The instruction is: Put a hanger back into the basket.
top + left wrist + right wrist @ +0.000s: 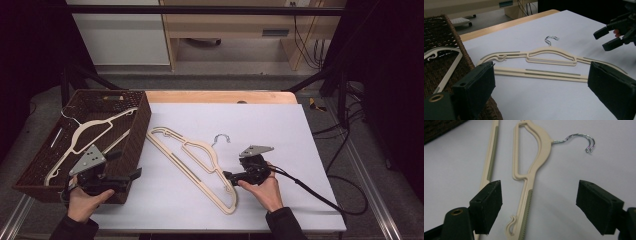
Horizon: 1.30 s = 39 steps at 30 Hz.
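Observation:
A cream hanger [172, 156] with a metal hook [220, 138] lies flat on the white tabletop [270, 130]. My right gripper [229, 176] is low beside the hanger's near arm. In the right gripper view it [539, 192] stands open, and the hanger [541, 147] runs between its jaws with neither pad touching it. My left gripper [134, 176] hovers open at the near right corner of a brown wicker basket [142, 125], holding nothing. In the left gripper view its jaws [540, 82] frame the hanger [549, 51], with the right gripper [607, 38] beyond.
A second cream hanger [82, 132] lies inside the basket at the table's left. The right gripper's black cable [320, 197] trails over the table's right side. A wooden strip [220, 96] edges the far side, with cabinets behind.

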### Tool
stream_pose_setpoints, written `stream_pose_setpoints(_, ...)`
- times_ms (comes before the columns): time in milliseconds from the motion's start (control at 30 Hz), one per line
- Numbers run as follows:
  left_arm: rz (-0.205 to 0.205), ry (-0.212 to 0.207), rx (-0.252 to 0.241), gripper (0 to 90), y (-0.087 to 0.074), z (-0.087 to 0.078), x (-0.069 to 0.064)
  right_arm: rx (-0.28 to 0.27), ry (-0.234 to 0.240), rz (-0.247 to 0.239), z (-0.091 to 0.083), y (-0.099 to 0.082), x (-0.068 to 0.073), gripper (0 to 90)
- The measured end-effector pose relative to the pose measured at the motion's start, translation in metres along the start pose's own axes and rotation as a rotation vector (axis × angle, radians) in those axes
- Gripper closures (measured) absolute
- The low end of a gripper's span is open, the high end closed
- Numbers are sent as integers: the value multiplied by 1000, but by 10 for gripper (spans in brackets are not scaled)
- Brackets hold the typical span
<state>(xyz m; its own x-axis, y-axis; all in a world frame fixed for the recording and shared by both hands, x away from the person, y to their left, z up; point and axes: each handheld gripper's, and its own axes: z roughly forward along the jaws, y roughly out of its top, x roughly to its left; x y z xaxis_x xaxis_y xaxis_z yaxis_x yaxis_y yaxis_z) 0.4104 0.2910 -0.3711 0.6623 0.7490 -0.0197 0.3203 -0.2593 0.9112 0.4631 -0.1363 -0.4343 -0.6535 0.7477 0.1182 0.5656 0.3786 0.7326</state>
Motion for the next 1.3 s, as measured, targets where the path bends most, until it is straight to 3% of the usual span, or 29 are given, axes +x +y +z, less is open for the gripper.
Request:
stream_pose_setpoints(100,-3,2,-5,69,1,-1,0,24,0,-1,4,-1,0,276)
stream_pose_setpoints(133,-3,10,-2,69,1,-1,1,39,3,-8,9,-3,1,334)
stream_pose_setpoints(333,1,12,-7,71,2,-2,0,100,25,12,15,-6,4,462)
stream_pose_setpoints(433,-3,16,-7,72,1,-3,2,108,38,-1,17,-7,4,489)
stream_pose_setpoints(467,-2,17,-4,72,1,-3,3,143,41,17,21,-9,6,504)
stream_pose_setpoints(533,-4,16,-3,72,1,-3,3,148,46,15,24,-9,7,510)
stream_pose_setpoints(767,-10,25,-7,73,1,-4,4,213,-6,-27,37,-10,18,625)
stream_pose_setpoints(967,-11,25,-7,76,1,-5,5,224,21,40,38,-7,14,686)
stream_pose_setpoints(1000,-9,26,-5,76,1,-4,5,225,46,67,37,-6,12,757)
stream_pose_setpoints(1067,-10,26,-6,76,1,-4,5,225,54,70,37,-6,12,762)
stream_pose_setpoints(1200,-9,25,-3,77,0,-4,5,228,19,79,35,-4,9,780)
stream_pose_setpoints(1300,-4,26,1,77,0,-4,5,229,23,93,35,-3,7,782)
